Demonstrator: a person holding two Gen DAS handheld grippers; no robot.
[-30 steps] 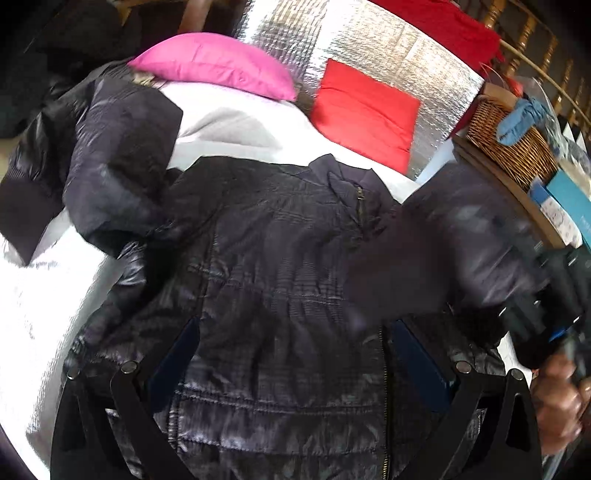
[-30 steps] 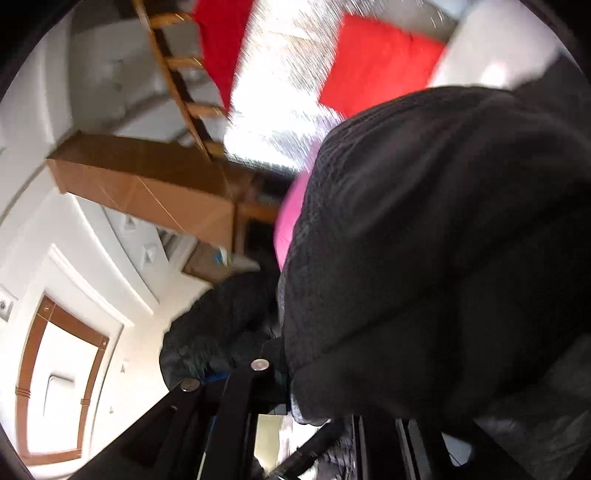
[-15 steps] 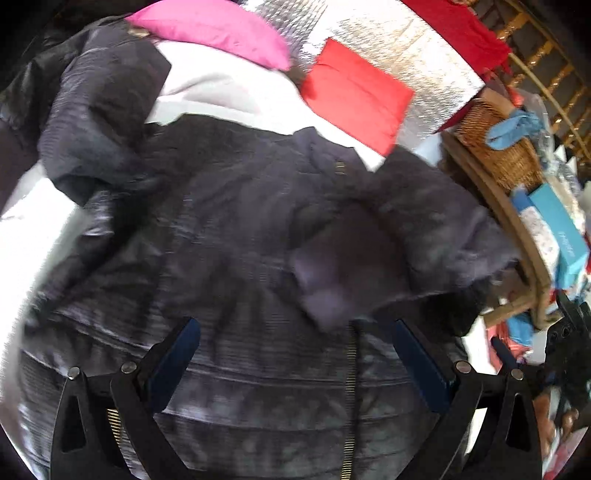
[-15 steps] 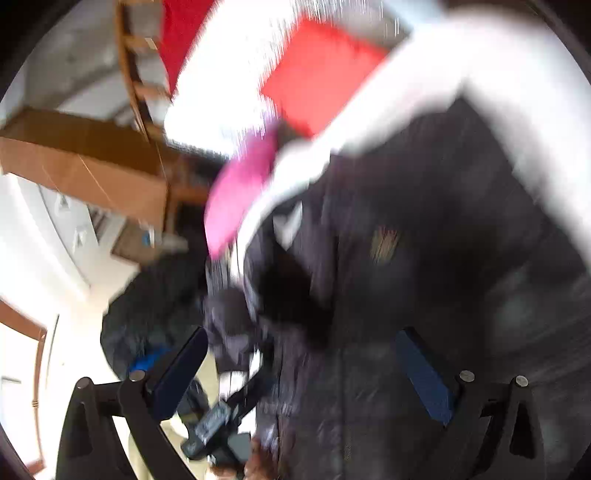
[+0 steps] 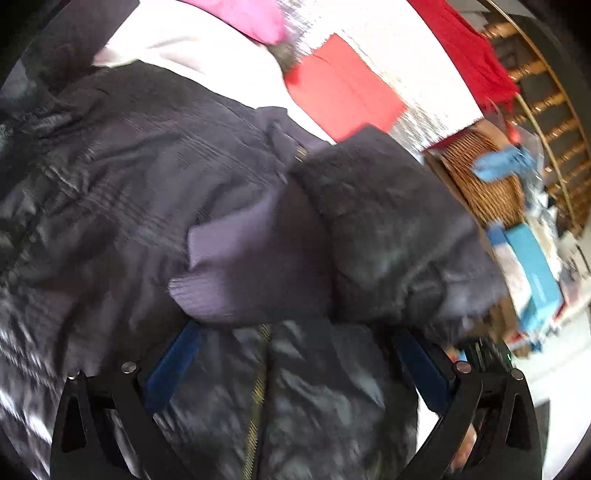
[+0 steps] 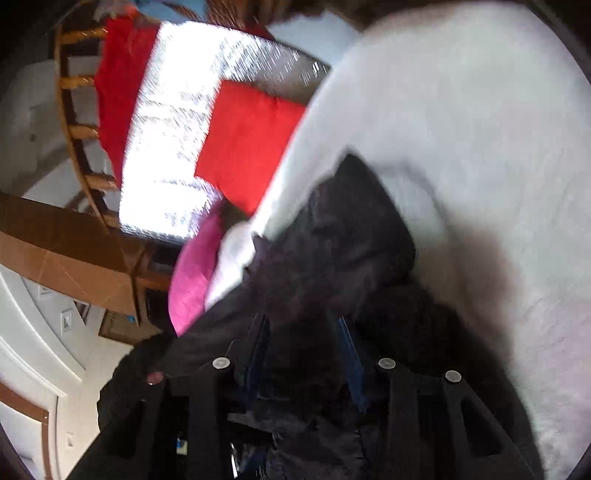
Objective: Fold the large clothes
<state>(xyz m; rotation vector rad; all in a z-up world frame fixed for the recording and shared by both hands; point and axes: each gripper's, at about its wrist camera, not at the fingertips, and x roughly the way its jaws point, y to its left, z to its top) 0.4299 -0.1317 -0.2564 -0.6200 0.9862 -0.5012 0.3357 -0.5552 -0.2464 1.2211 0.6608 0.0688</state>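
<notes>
A dark quilted jacket (image 5: pixel 129 206) lies front-up on the white bed, its zip running down the middle. Its right sleeve (image 5: pixel 388 236) is folded across the chest, cuff (image 5: pixel 221 273) pointing left. My left gripper (image 5: pixel 295 354) is open and empty, low over the jacket's zip. In the right wrist view my right gripper (image 6: pixel 303 347) has its blue pads close together with dark jacket fabric (image 6: pixel 332 258) between them, at the jacket's edge on the white sheet (image 6: pixel 480 147).
A red cushion (image 5: pixel 343 88) and a pink pillow (image 5: pixel 247 14) lie at the head of the bed against a silver foil panel (image 6: pixel 177 122). A wicker basket (image 5: pixel 484 181) and blue boxes (image 5: pixel 532 273) stand on a stand to the right.
The right gripper let the sleeve drop across the chest, opened, then closed on the jacket's edge. The left gripper has moved closer over the jacket.
</notes>
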